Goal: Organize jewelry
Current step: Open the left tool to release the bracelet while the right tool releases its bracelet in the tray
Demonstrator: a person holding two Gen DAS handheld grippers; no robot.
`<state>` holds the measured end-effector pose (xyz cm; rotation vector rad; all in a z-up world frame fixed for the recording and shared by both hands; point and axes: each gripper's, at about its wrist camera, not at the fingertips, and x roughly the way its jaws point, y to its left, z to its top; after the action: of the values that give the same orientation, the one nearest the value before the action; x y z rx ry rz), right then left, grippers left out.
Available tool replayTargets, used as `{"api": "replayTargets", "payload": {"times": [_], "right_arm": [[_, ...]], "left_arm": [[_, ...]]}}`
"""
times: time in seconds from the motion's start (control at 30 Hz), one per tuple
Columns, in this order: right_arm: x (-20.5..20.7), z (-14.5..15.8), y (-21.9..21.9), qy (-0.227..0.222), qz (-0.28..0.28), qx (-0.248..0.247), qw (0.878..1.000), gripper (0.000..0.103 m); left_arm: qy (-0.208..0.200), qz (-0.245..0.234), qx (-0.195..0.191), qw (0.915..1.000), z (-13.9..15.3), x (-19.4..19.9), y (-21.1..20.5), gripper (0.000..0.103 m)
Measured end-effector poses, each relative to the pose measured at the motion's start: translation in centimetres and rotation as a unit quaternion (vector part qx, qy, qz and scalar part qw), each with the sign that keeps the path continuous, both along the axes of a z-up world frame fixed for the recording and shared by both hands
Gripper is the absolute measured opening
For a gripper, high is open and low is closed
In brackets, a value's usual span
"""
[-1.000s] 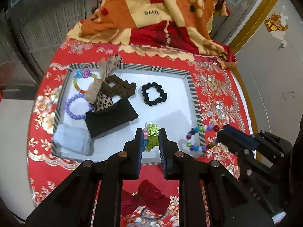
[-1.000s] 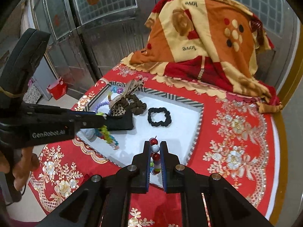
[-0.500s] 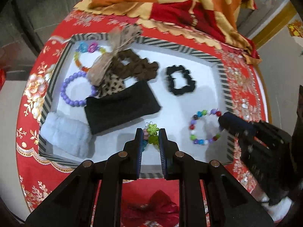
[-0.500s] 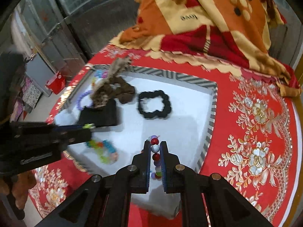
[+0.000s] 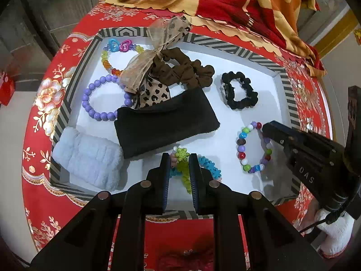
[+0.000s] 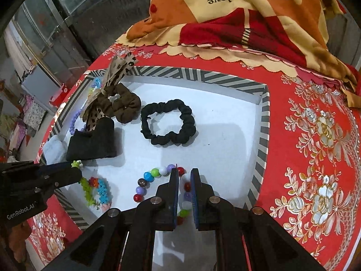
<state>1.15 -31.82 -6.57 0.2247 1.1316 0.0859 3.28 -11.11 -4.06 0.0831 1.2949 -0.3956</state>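
A white tray with a striped rim (image 5: 286, 90) (image 6: 262, 117) lies on a red cloth. My left gripper (image 5: 179, 158) is shut on a green and blue flower bracelet (image 5: 182, 169) (image 6: 96, 189), low over the tray's near edge; the bracelet's loop lies on the tray floor. My right gripper (image 6: 184, 174) is shut on a multicoloured bead bracelet (image 6: 147, 180) (image 5: 242, 144) that rests on the tray floor at the near right. The right gripper also shows in the left wrist view (image 5: 267, 128), and the left gripper in the right wrist view (image 6: 75, 169).
In the tray lie a black scrunchie (image 5: 239, 93) (image 6: 169, 122), a brown scrunchie with leopard bow (image 5: 180, 67), a black cloth band (image 5: 167, 122), a pale blue fluffy band (image 5: 88, 158), a purple bead bracelet (image 5: 90, 99) and a colourful bracelet (image 5: 112, 49). An orange blanket (image 6: 225, 11) is piled behind.
Both grippers have come down and forward into the tray. The flower bracelet and the bead bracelet, held above the tray before, now rest on its floor.
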Motion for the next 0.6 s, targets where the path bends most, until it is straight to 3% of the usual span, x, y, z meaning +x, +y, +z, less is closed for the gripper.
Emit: {"api": "replayTargets", "payload": {"times": [0.17,0.23,0.27,0.3,0.33,0.6], "right_arm": [[-0.3,0.4,0.2,-0.006,-0.001,0.003,1.0,0.012],[-0.8,0.8,0.4,-0.012,-0.001,0.004,1.0,0.013],[-1.1,1.0,0.4,-0.015,-0.003,0.003,1.0,0.018],[-1.3,1.2,0.5,-0.017,-0.005,0.003,1.0,0.031],[-1.7,1.5,0.5,-0.02,-0.008,0.004,1.0,0.037],[-5.0,4.5,1.0,-0.049,-0.031,0.007,0.998,0.041]], "left_arm": [[0.001,0.011,0.004,0.9999,0.0,0.0,0.3,0.018],[-0.002,0.016,0.005,0.9999,0.1,-0.1,0.4,0.027],[-0.005,0.019,0.003,0.9998,0.3,-0.2,0.5,0.037],[-0.009,0.023,0.001,0.9997,0.4,-0.3,0.7,0.046],[-0.011,0.026,-0.002,0.9996,0.6,-0.4,0.8,0.049],[-0.036,0.024,-0.002,0.9991,2.3,-1.6,0.9,0.05]]}}
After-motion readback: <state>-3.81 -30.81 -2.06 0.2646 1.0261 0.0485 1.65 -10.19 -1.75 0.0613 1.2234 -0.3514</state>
